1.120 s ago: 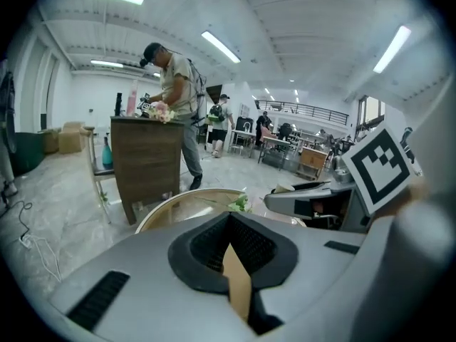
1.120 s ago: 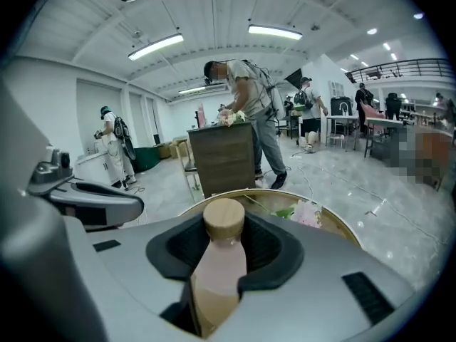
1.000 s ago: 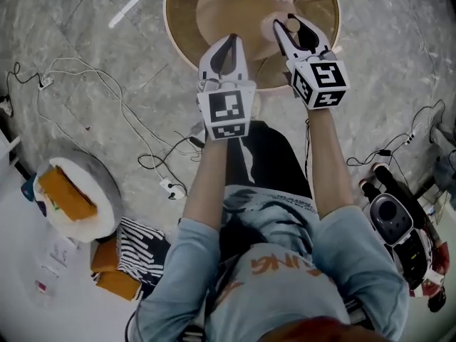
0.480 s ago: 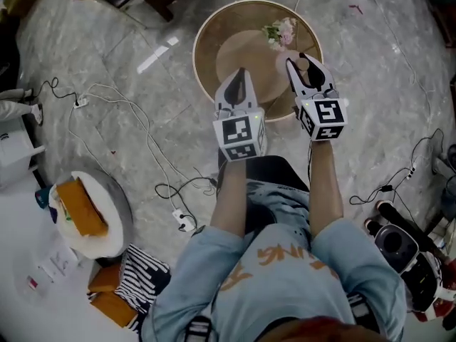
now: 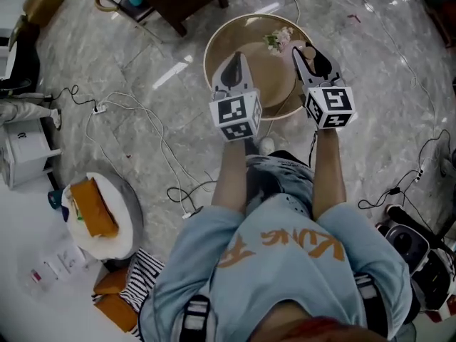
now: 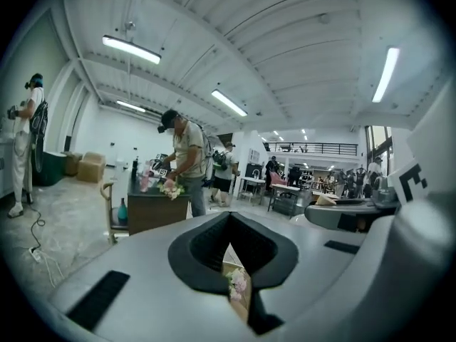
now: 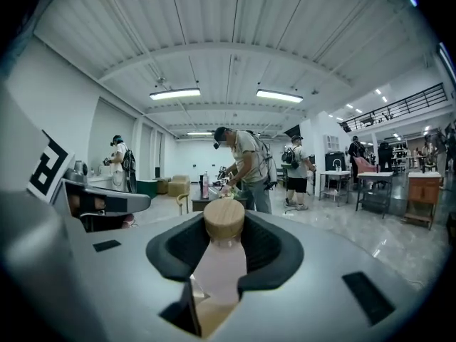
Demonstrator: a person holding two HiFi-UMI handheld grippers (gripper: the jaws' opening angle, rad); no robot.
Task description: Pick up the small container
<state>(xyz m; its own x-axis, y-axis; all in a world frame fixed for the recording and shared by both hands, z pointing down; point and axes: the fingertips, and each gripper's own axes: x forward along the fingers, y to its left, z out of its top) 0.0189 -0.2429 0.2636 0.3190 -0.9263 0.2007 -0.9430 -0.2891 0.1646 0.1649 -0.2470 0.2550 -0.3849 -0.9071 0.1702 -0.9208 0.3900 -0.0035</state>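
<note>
Pick-up looks approx. done: right gripper (image 7: 224, 234) is clamped on the small container (image 7: 217, 269), held above the round table (image 5: 211, 52), left gripper (image 6: 229, 225) is pinched closed w/ nothing in it; next move prob. needs just a steady, firm hold.

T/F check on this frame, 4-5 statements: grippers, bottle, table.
1. The right gripper is clamped on the pink bottle. True.
2. The left gripper holds the flowers. False: its jaws are together with nothing between them, and the flowers lie on the table.
3. The bottle has a wooden cap. True.
4. The bottle stands on the table. False: it is held up in the right gripper.
5. The table is square. False: it is round.
</note>
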